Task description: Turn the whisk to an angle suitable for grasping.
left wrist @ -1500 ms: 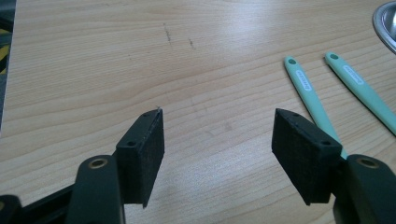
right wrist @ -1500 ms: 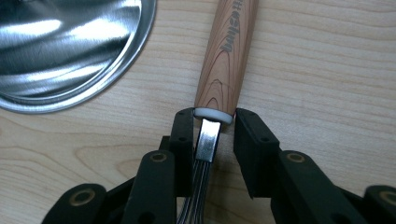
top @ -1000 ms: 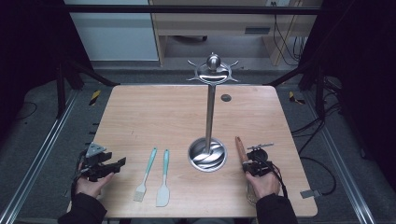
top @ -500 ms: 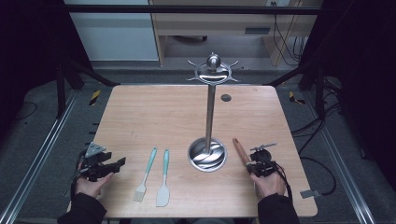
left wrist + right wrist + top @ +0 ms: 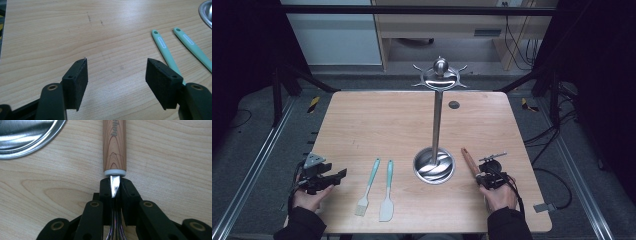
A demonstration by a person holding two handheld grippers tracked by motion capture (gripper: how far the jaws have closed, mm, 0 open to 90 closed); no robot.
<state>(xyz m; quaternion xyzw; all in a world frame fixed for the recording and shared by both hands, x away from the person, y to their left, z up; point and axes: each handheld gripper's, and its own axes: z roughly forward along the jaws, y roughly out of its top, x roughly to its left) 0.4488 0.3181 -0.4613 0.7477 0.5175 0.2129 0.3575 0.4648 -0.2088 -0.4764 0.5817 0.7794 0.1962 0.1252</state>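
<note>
A wooden-handled utensil (image 5: 469,159) lies on the table right of the steel stand's base (image 5: 434,166). My right gripper (image 5: 482,176) is shut on its metal neck, just below the wooden handle (image 5: 114,145); thin wires run back between the jaws. In the right gripper view the right gripper (image 5: 115,187) pinches that neck; its jaws have just been closing on it. My left gripper (image 5: 339,176) rests at the table's front left, open, nothing between its pads (image 5: 77,80). A teal brush (image 5: 368,186) and a teal spatula (image 5: 387,192) lie to its right.
The stand's tall pole (image 5: 436,120) rises from the round base and ends in a hooked crown (image 5: 440,75). A small dark disc (image 5: 454,104) sits near the far edge. The teal handles (image 5: 162,47) point away from the person. Bare wood (image 5: 377,130) spreads behind the left gripper.
The right gripper's jaws have closed onto the utensil's neck, and the wooden handle has swung slightly leftward at its far end. The left gripper has stayed put.
</note>
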